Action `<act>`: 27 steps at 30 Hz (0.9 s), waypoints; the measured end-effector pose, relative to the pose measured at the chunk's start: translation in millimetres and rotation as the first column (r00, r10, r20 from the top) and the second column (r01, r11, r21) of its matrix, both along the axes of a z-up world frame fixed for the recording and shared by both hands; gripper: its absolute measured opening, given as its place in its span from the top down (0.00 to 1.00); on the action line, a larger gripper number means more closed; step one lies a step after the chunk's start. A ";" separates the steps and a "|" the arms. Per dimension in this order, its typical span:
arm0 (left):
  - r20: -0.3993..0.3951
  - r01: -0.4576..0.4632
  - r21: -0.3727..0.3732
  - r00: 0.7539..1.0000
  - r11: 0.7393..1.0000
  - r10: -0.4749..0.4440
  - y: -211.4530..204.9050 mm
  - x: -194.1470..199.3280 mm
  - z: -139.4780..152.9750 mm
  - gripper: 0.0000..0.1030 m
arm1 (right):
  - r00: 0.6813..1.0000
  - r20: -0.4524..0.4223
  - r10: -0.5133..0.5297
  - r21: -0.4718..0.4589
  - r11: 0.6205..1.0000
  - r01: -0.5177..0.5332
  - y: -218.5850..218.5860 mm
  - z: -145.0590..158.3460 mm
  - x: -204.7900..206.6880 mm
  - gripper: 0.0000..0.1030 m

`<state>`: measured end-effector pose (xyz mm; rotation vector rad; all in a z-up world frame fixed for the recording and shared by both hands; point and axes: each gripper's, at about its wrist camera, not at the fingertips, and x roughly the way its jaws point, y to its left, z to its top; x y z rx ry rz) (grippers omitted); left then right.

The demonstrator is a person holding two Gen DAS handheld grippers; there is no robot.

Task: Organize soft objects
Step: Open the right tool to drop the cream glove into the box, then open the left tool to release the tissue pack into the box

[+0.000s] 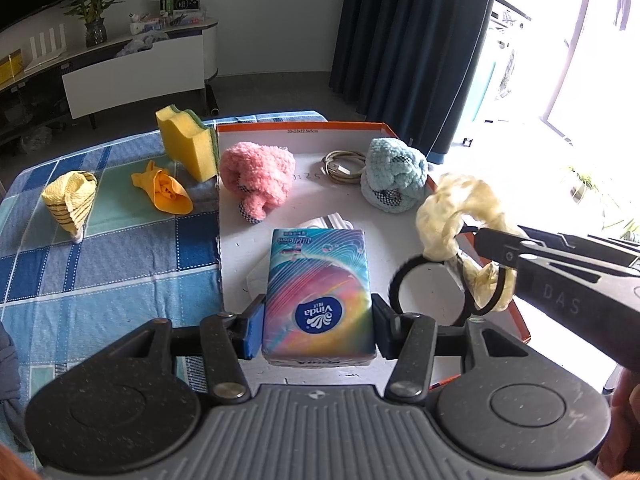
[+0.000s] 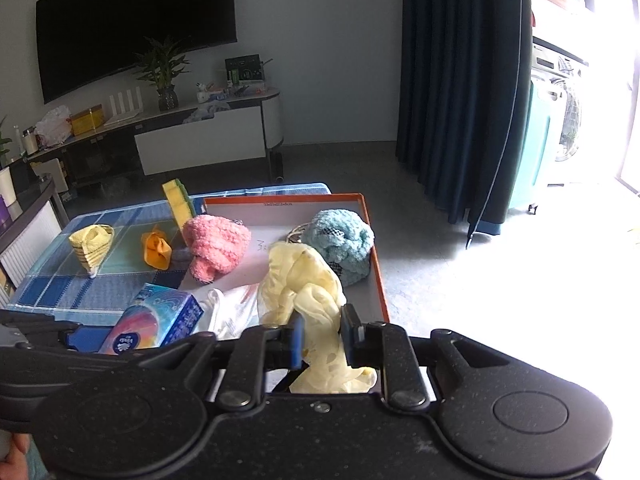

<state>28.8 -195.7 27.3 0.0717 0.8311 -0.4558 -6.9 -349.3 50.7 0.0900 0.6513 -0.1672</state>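
My left gripper (image 1: 318, 328) is shut on a colourful Vinda tissue pack (image 1: 320, 292), held over the near part of the white tray (image 1: 256, 248); the pack also shows in the right wrist view (image 2: 160, 316). My right gripper (image 2: 322, 336) is shut on a pale yellow scrunchie (image 2: 304, 280), held above the tray's right side; the scrunchie also shows in the left wrist view (image 1: 444, 208). A pink fluffy sock bundle (image 1: 256, 176) and a blue fluffy one (image 1: 394, 174) lie in the tray. A yellow sponge (image 1: 186, 146), an orange cloth (image 1: 164, 188) and a yellow striped cloth (image 1: 72, 200) lie on the blue checked tablecloth (image 1: 100, 264).
A coiled cable (image 1: 344, 166) lies at the tray's far end. A black ring (image 1: 430, 294) and white packaging (image 1: 260, 272) lie in the tray near the tissue pack. Beyond the table stand a TV cabinet (image 1: 132, 76) and a dark curtain (image 1: 408, 40).
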 end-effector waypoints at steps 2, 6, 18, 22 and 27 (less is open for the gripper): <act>-0.005 0.003 -0.001 1.000 1.000 -0.003 -0.1 1.2 -1.4 0.48 | 1.000 -0.005 -0.009 -0.007 1.000 0.009 -1.3 -2.7 1.4 0.63; -0.012 0.007 0.000 1.000 1.000 -0.007 -1.8 2.0 -3.7 0.48 | 1.000 -0.006 -0.028 0.010 1.000 0.028 -7.2 -5.7 1.3 0.55; -0.013 0.045 -0.029 0.999 0.999 -0.046 -5.3 -5.0 2.0 0.27 | 0.997 0.041 -0.062 0.005 0.998 0.062 -11.3 5.0 -7.8 0.46; 0.000 0.010 -0.025 1.000 1.000 -0.010 2.4 -6.1 9.0 0.17 | 0.997 0.048 -0.054 0.004 0.999 0.054 -5.7 7.5 -9.6 0.38; 0.033 -0.054 0.014 0.998 0.998 0.053 16.3 -6.8 16.4 0.07 | 0.997 0.062 -0.034 -0.015 0.999 0.035 6.0 12.9 -10.4 0.29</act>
